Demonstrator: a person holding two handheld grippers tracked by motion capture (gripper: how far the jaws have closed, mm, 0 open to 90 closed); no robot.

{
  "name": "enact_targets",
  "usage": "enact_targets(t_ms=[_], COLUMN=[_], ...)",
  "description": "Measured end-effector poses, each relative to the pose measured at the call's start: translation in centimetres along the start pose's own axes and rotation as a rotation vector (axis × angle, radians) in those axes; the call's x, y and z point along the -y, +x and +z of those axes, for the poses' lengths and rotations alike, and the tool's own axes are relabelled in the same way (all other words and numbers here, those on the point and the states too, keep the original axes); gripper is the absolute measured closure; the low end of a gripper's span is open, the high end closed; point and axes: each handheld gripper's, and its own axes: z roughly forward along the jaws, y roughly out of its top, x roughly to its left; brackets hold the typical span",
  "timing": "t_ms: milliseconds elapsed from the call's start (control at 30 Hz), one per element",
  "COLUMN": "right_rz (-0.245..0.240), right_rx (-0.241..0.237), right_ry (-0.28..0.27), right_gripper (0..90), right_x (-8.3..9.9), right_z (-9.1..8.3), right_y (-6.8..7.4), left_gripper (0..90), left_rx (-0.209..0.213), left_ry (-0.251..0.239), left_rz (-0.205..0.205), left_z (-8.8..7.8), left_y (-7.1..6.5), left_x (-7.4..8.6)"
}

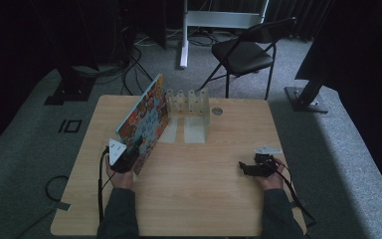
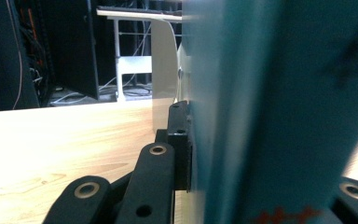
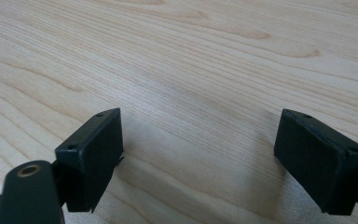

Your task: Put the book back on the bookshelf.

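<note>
The left gripper [image 1: 124, 162] clamps one picture book [image 1: 144, 122] by its near lower corner; the book rises tilted from the jaws toward one white rack [image 1: 189, 107] beyond. Its cover print is too small to read, and up close it blurs teal. The right gripper [image 3: 200, 158] rests spread, bare table [image 3: 191, 70] between its jaws.
</note>
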Motion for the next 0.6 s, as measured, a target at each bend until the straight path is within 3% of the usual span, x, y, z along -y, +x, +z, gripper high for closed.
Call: enact_targets(t_ms=[200, 233, 400, 533, 600], right_rz=[0.0, 0.0, 0.001, 0.001, 0.001], right_rx=[0.0, 0.0, 0.0, 0.0, 0.0], right_ry=[0.0, 0.0, 0.0, 0.0, 0.0], right_gripper=[15.3, 15.3, 15.3, 15.2, 15.2], right_x=[0.0, 0.0, 0.0, 0.0, 0.0], right_z=[0.0, 0.0, 0.0, 0.0, 0.0], right_y=[0.0, 0.0, 0.0, 0.01, 0.01], left_gripper=[74.8, 73.0, 70.6, 70.8, 73.9], left_rx=[0.047, 0.07, 0.091, 0.092, 0.072], left_ry=[-0.018, -0.026, -0.025, -0.027, -0.023], left_rz=[-0.003, -0.009, 0.007, 0.013, 0.023], left_z=[0.04, 0.17, 0.58, 0.63, 0.63], left_y=[-0.08, -0.14, -0.35, -0.43, -0.46], left_x=[0.04, -0.08, -0.15, -0.16, -0.2])
